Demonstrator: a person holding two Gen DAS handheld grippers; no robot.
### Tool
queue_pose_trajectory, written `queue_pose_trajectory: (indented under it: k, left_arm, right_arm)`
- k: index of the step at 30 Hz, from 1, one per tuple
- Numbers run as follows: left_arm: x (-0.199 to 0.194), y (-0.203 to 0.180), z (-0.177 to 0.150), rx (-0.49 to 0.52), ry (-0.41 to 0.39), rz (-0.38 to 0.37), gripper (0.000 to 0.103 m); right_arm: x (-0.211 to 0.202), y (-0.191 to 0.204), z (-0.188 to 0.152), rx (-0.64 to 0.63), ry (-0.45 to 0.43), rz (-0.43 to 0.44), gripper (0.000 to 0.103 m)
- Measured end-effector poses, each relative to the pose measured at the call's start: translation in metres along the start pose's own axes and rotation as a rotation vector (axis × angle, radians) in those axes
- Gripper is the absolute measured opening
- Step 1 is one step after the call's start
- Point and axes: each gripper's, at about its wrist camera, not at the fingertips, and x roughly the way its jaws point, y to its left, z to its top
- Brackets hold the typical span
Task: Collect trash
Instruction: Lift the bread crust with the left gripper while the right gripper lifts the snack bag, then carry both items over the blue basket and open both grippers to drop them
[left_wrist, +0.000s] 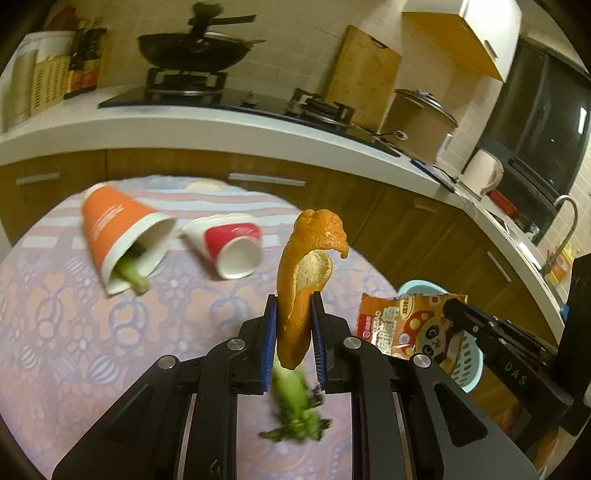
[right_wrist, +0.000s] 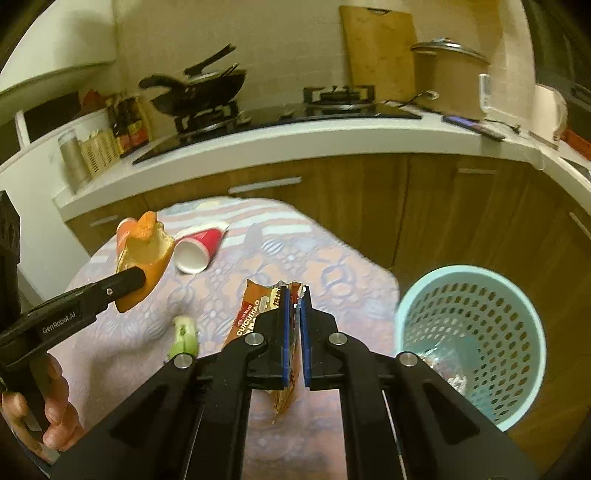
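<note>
Kitchen cabinets and a white worktop with a stove and wok run behind a round desk (right_wrist: 332, 258) under a lilac patterned cloth. Two pieces of trash are already lifted off it: the left tool (left_wrist: 293, 332) is clenched on an orange peel (left_wrist: 310, 266), and the right tool (right_wrist: 293, 332) pinches a snack wrapper (right_wrist: 255, 314) tightly between its blue pads. A pale blue perforated bin (right_wrist: 472, 339) stands on the floor at about four o'clock from the desk, with something crumpled and shiny already in its bottom, so collecting looks partly done. Left on the cloth are an orange paper cup (left_wrist: 118, 236) lying on its side with a green stalk in it, a red and white cup (left_wrist: 229, 243) beside it, also tipped, and a green vegetable stub (right_wrist: 183, 334) at seven o'clock. Readable writing: "CUICUIMIAO" on the wrapper, "GenRobot.AI" on the left tool's arm, "DAS" on the right one's.
</note>
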Motion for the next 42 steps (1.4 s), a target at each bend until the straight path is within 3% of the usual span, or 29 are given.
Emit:
queue_pose_trajectory:
  k: [10,21,26,31,42]
  left_arm:
    - [0.027,-0.074,0.015,0.131,0.024,-0.101,0.016]
    - [0.085,-0.163,0.001,0.245,0.134,-0.220,0.016]
    - [0.111,-0.194,-0.007,0.243,0.195,-0.286,0.016]
    - [0.132,-0.217,-0.019,0.282,0.240,-0.300,0.017]
    - [0.159,-0.232,-0.030,0.319,0.289,-0.306,0.023]
  right_arm:
    - [-0.030,-0.059,0.011,0.080,-0.074,-0.102,0.004]
    - [-0.045,-0.135,0.000,0.198,-0.088,-0.223,0.004]
    - [-0.045,-0.158,-0.008,0.228,-0.074,-0.283,0.004]
    - [-0.036,-0.180,-0.016,0.251,-0.041,-0.353,0.004]
    - [-0.018,-0.207,-0.029,0.301,0.015,-0.389,0.004]
